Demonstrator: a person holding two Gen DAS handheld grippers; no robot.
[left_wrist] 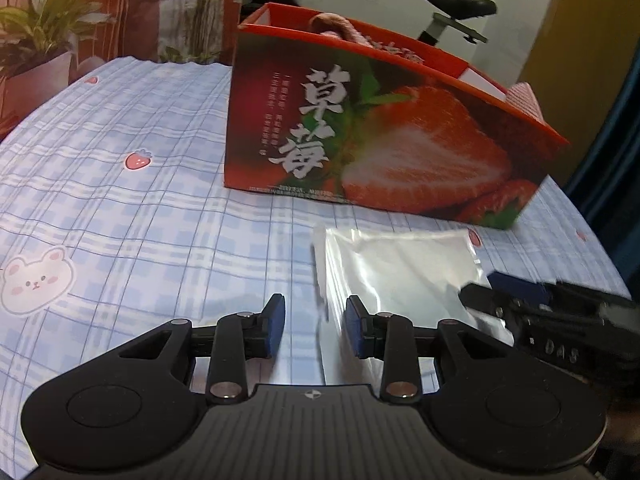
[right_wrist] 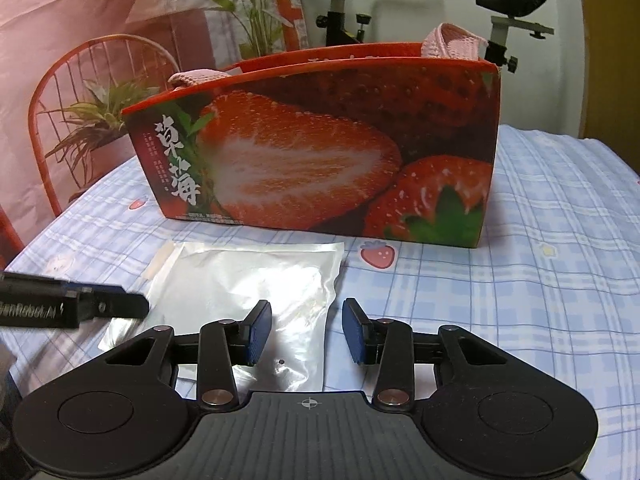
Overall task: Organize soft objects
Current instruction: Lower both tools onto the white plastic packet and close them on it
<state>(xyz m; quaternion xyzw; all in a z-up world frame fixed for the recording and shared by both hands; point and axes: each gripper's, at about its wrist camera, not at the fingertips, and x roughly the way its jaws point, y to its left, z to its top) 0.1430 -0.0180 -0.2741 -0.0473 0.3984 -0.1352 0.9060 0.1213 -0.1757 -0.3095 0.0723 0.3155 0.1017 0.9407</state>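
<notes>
A clear, flat plastic bag [left_wrist: 400,268] [right_wrist: 248,280] lies on the blue checked tablecloth [left_wrist: 140,220], in front of an open strawberry-printed box [left_wrist: 380,128] [right_wrist: 320,152]. Pink knitted fabric [left_wrist: 340,28] [right_wrist: 452,42] sticks out of the box top at both ends. My left gripper [left_wrist: 316,328] is open, with the bag's left edge lying between its blue pads [left_wrist: 276,328] and no pad pressing it. My right gripper [right_wrist: 307,330] is open over the bag's right edge in the same way. Each gripper shows in the other's view, left gripper [right_wrist: 120,304] and right gripper [left_wrist: 492,292].
Potted plants [left_wrist: 44,32] [right_wrist: 100,120] and a red wire chair [right_wrist: 80,80] stand behind the table on the left. An exercise bike [right_wrist: 512,4] stands behind the box. The cloth spreads flat to the left [left_wrist: 100,200] and right [right_wrist: 540,260] of the bag.
</notes>
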